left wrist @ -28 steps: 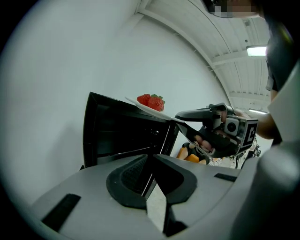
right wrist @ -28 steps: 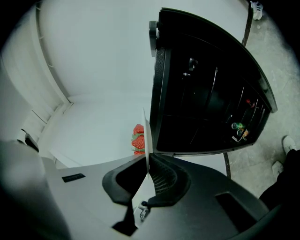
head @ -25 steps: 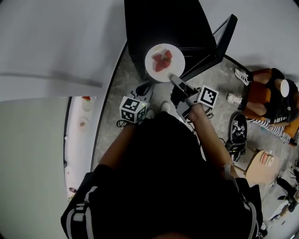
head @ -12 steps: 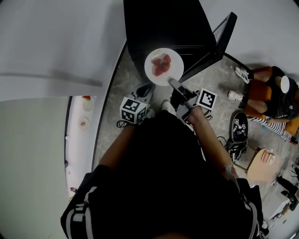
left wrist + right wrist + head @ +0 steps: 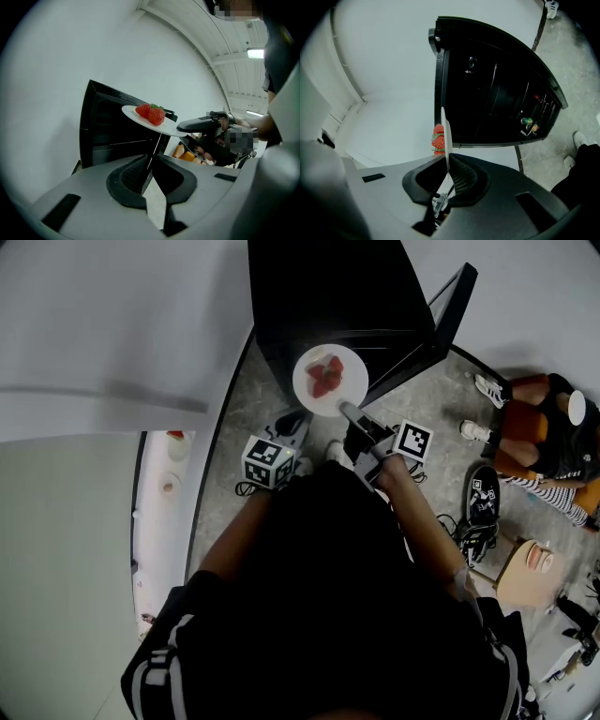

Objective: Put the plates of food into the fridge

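A white plate (image 5: 330, 381) carrying red strawberries (image 5: 324, 374) hangs in front of the open black fridge (image 5: 328, 296). My right gripper (image 5: 345, 410) is shut on the plate's near rim. The right gripper view shows the plate (image 5: 446, 136) edge-on between the pads, the strawberries (image 5: 438, 138) to its left and the dark fridge interior (image 5: 497, 98) beyond. My left gripper (image 5: 151, 161) is shut and holds nothing; its marker cube (image 5: 269, 462) sits low and left of the plate. The left gripper view looks up at the plate (image 5: 140, 119) and the right gripper (image 5: 206, 124).
The fridge door (image 5: 445, 320) stands open to the right, with small items (image 5: 528, 123) on its shelf. A person (image 5: 539, 437) sits on the floor at the right near a black shoe (image 5: 480, 504). A white counter (image 5: 164, 502) with small objects is at the left.
The plate and my right gripper have drifted slightly down the head view, towards me. The left gripper has hardly moved.
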The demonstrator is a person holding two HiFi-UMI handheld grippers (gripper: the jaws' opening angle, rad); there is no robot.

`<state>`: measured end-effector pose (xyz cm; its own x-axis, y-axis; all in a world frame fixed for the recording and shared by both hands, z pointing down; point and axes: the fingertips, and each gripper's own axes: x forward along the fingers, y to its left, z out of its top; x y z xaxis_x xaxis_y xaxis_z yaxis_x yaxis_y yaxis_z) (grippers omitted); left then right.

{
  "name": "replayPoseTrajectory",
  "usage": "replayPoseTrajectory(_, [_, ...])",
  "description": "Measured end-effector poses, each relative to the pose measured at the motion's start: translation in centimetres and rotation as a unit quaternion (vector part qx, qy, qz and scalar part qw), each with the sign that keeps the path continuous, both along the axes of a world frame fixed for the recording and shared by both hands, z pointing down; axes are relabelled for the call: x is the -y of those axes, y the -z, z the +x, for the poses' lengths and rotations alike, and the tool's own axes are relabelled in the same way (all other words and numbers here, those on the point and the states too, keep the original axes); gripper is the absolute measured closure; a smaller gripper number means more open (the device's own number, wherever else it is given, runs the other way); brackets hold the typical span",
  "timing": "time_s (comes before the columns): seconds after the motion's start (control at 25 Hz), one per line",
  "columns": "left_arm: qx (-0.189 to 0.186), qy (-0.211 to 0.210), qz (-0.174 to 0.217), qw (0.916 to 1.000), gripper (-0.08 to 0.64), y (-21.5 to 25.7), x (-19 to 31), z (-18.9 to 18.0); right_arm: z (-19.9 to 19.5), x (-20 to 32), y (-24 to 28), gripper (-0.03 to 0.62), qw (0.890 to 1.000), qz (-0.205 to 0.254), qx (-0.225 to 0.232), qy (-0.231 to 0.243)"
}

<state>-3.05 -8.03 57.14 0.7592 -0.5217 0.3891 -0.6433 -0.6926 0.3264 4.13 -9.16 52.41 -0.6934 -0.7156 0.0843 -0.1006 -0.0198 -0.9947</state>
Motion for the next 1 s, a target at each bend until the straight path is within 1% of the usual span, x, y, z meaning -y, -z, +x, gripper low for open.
replayPoseTrajectory(0.12, [-0.002,0.0,0.001,1.0,0.535,-0.1,0.0,0.1,0.4,0.0,-0.6,0.558,1.0,0.0,-0.007,0.0])
replayPoseTrajectory(0.28, [0.005,0.001,-0.007,1.0,0.535,-0.8,-0.1,0.1,0.7,-0.1,-1.5,0.558,1.0,-0.002,-0.023,0.003])
replayPoseTrajectory(0.44, [0.007,-0.002,-0.018,0.9998,0.535,-1.7,-0.1,0.7,1.0,0.1,-2.3,0.558,1.0,-0.004,-0.026,0.005])
replayPoseTrajectory(0.6, [-0.009,0.008,-0.032,0.9994,0.535,-1.8,0.2,1.2,1.3,0.5,-3.2,0.558,0.999,-0.002,-0.038,0.008])
replayPoseTrajectory(0.68, [-0.006,0.008,-0.036,0.9993,0.535,-2.3,0.5,1.4,1.6,0.9,-3.8,0.558,0.999,-0.006,-0.043,0.007])
replayPoseTrajectory(1.0, [0.004,0.004,-0.041,0.9991,0.535,-3.2,1.4,1.8,1.8,2.1,-4.9,0.558,0.999,-0.016,-0.038,0.004])
